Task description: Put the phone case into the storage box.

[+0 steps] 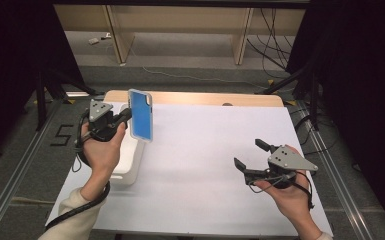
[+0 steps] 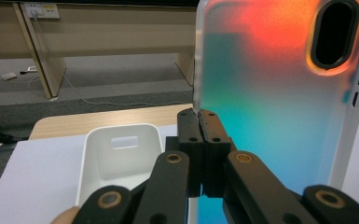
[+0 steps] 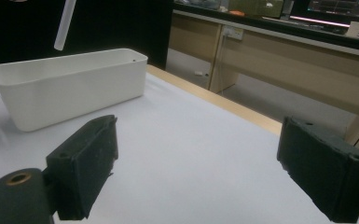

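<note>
A person's left gripper (image 1: 126, 116) is pinching the edge of a translucent blue-tinted plastic phone case (image 1: 141, 115), holding it upright in the air above a white rectangular plastic bin (image 1: 130, 165) at the left side of the white-covered table (image 1: 205, 165). The right gripper (image 1: 250, 154) is hovering well apart at the right, its jaws spread wide with nothing between them.

Blue phone case (image 1: 141, 115) (frosted orange-to-teal behind), white bin (image 1: 130, 167), white table (image 1: 210, 165).
</note>
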{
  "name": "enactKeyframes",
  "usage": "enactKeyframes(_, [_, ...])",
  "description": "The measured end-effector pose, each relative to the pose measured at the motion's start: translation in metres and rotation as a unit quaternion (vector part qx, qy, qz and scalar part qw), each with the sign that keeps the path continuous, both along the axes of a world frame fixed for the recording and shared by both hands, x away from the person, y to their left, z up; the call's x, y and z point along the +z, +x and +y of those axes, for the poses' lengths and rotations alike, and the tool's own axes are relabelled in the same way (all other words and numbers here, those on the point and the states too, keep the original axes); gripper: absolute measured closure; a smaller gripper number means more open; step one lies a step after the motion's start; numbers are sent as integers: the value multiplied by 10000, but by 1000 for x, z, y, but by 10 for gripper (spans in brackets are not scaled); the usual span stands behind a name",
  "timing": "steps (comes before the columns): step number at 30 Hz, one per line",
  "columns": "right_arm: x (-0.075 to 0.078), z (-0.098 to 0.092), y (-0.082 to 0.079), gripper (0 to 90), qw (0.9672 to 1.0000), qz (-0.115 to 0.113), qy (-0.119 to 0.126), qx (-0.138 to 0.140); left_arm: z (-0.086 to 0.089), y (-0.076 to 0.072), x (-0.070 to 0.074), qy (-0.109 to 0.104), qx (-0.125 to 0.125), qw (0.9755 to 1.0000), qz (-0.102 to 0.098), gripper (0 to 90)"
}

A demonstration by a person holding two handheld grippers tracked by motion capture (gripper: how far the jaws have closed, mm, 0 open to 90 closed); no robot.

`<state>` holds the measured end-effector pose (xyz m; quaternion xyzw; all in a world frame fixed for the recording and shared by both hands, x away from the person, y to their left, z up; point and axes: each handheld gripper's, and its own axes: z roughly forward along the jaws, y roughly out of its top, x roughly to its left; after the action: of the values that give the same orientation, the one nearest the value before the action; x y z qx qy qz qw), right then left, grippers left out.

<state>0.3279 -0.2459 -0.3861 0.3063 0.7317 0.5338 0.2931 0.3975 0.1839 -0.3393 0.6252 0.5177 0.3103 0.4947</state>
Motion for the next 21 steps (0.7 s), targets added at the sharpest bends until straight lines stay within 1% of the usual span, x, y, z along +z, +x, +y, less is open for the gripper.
enactKeyframes(2, [0,0,0,134,10000,-11,25,-20,2,0,0,-18,24,10000,-11,887])
enactKeyframes(3, [0,0,1,134,9999,-119,-7,-23,2,0,0,-22,33,10000,-13,887])
enactKeyframes(12, [-1,0,2,134,9999,-117,-14,4,5,1,1,-17,77,10000,-17,887])
enactKeyframes(14, [-1,0,1,133,10000,-77,-10,0,6,1,1,-32,83,10000,-22,887])
enactKeyframes(15, [-1,1,1,134,10000,-17,6,9,6,1,1,-31,85,10000,-24,887])
enactKeyframes(21, [-1,1,1,134,10000,-16,10,2,9,2,2,-49,120,9999,-36,887])
